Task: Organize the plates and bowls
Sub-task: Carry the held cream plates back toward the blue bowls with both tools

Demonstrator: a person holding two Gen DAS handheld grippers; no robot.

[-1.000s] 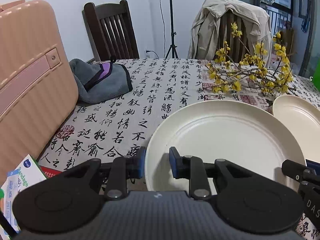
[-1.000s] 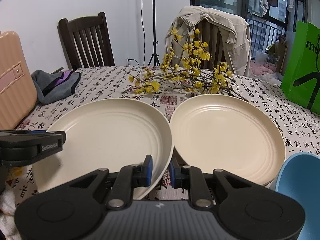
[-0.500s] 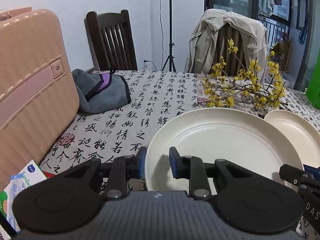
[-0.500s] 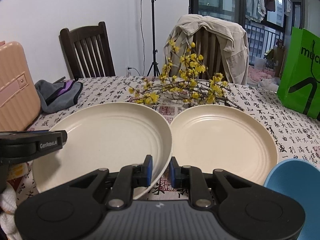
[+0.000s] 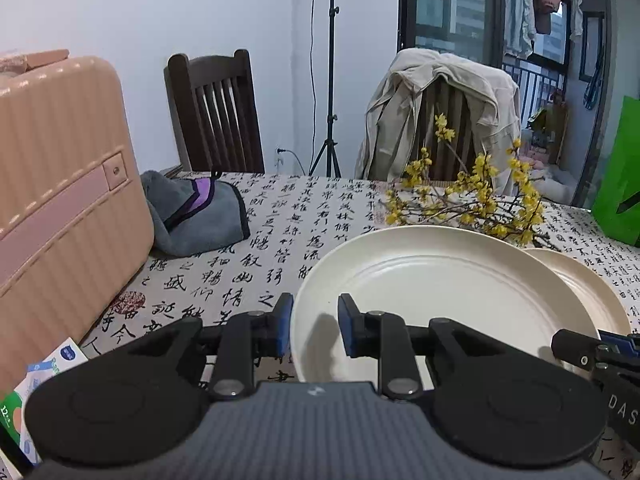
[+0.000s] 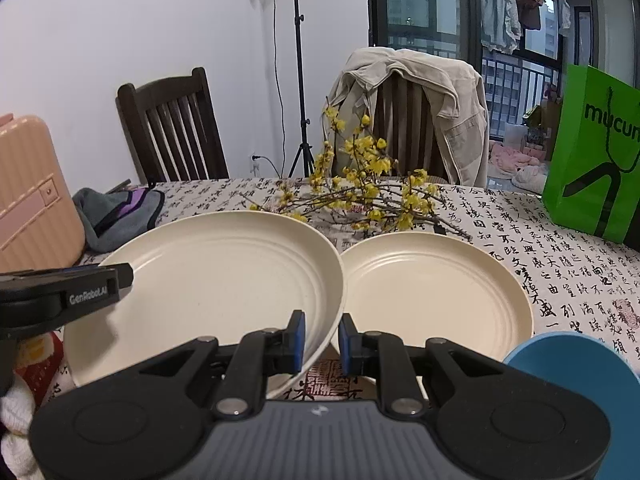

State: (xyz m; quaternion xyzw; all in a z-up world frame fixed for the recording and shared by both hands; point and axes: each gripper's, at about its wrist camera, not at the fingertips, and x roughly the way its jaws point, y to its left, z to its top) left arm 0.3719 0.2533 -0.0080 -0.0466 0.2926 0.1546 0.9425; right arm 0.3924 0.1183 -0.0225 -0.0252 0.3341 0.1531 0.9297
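A large cream plate hangs above the patterned tablecloth, held from both sides. My left gripper is shut on its left rim. My right gripper is shut on its right rim. Each gripper shows at the edge of the other's view. A second cream plate lies flat on the cloth just right of the held one, whose rim overlaps it. A blue bowl sits at the near right, partly cut off.
A pink suitcase stands at the left table edge, with a grey cloth bundle beside it. Yellow flowering branches lie behind the plates. A green bag stands at the far right. Two chairs and a tripod stand beyond.
Both grippers have risen with the large plate between them. The far wall and chairs sit lower in both views, and the plate's right rim now overlaps the second plate.
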